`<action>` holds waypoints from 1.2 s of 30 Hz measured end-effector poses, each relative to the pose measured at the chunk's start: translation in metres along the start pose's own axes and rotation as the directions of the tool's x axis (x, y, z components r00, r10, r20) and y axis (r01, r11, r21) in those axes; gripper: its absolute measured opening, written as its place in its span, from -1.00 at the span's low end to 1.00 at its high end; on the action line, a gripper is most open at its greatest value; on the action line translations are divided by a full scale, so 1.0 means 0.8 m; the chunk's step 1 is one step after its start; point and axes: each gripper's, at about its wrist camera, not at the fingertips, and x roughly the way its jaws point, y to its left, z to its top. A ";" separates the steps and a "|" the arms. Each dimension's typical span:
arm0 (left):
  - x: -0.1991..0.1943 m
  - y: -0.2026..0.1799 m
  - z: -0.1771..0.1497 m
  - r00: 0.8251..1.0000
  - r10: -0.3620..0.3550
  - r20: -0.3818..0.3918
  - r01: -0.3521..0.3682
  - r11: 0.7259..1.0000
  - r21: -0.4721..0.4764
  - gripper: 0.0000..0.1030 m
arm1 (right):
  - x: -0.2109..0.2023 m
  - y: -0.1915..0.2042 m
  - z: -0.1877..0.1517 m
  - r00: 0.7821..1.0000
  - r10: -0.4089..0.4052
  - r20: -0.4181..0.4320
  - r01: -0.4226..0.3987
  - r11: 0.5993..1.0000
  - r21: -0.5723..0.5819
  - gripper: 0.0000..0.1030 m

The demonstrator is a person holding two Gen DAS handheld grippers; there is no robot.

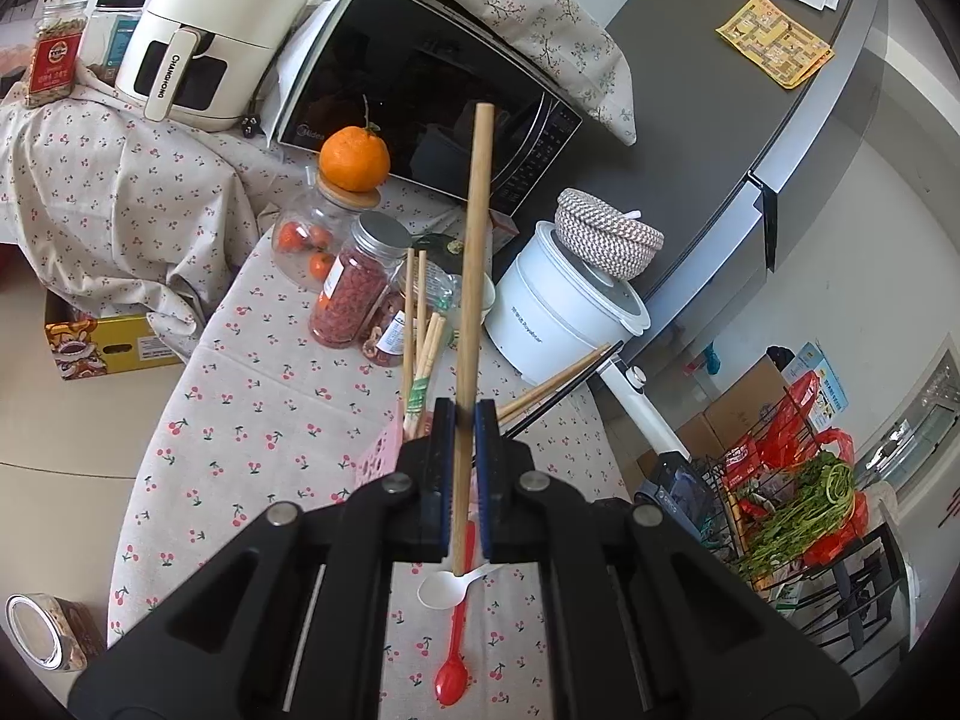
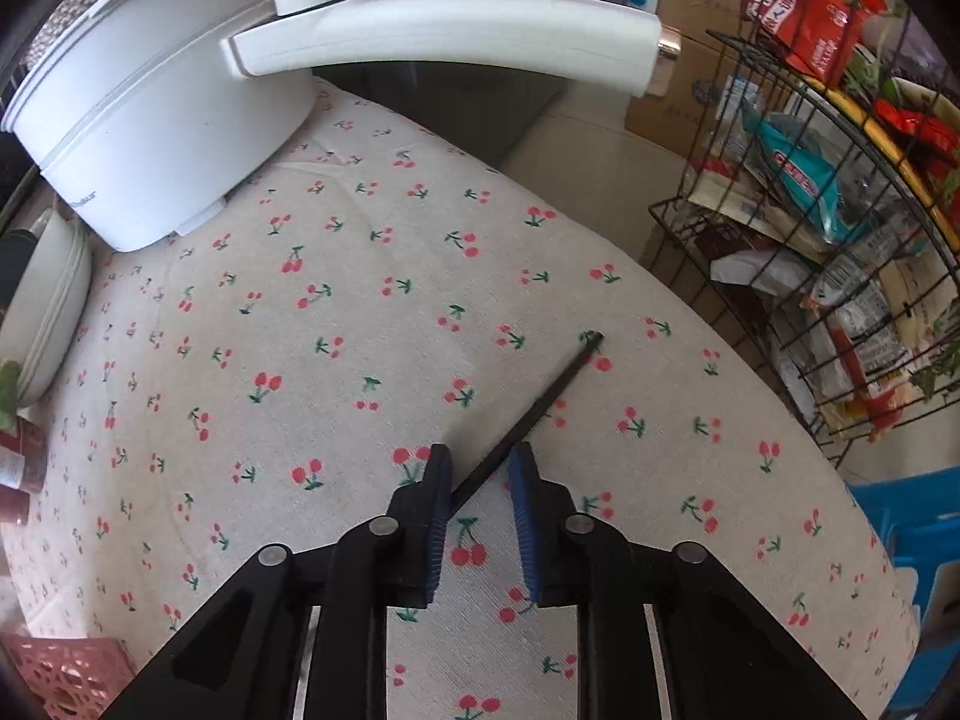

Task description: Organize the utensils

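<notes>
In your left wrist view, your left gripper point(image 1: 465, 414) has its two blue pads squeezed tight on a long round wooden stick point(image 1: 472, 276). The stick points up and away from you, past the black microwave oven point(image 1: 420, 90). Its low end shows between the jaws, just over a small white plastic spoon point(image 1: 447, 589) and a red plastic spoon point(image 1: 453, 666) lying on the cherry-print tablecloth point(image 1: 270, 408). You cannot tell if the stick touches the white spoon. A pink plastic basket with holes point(image 1: 379, 459) sits just left of the jaws, mostly hidden by them. Wooden chopsticks point(image 1: 420, 330) stand up out of it, one pair in a paper sleeve. More chopsticks point(image 1: 555, 381), some light wood and one black, lie to the right by the white electric cooking pot point(image 1: 564, 312); the gripper hides their near ends.

In your right wrist view, your right gripper point(image 2: 480, 462) points down at the cloth. Its pads stand a little apart, not clamped on anything. A thin black chopstick point(image 2: 528, 414) lies slanted on the cloth, running in between the tips. Its near end is hidden behind the left pad, so you cannot tell how far it goes. A corner of the pink basket point(image 2: 66, 678) peeks in at the bottom left, cut off by the edge. The wire rack point(image 2: 840, 300) on the right is stuffed with packets too jumbled to make out.
</notes>
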 end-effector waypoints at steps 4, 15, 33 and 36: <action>0.002 0.003 0.001 1.000 0.001 -0.004 -0.001 1.000 -0.006 -0.86 | 0.008 -0.002 0.010 0.988 0.155 0.013 -0.154 0.988 -0.031 -0.88; 0.004 0.003 0.000 0.999 0.027 0.020 -0.027 1.000 0.009 -0.86 | -0.049 -0.023 0.001 0.885 0.463 0.046 -0.463 0.886 0.001 -0.90; -0.010 0.004 0.007 0.984 0.045 0.175 -0.043 0.999 -0.020 -0.86 | -0.268 -0.042 -0.065 0.705 0.620 0.345 -0.508 0.781 -0.364 -0.91; -0.011 0.003 0.011 0.975 0.048 0.218 -0.044 0.999 -0.023 -0.86 | -0.283 -0.042 -0.068 0.686 0.639 0.348 -0.518 0.765 -0.383 -0.92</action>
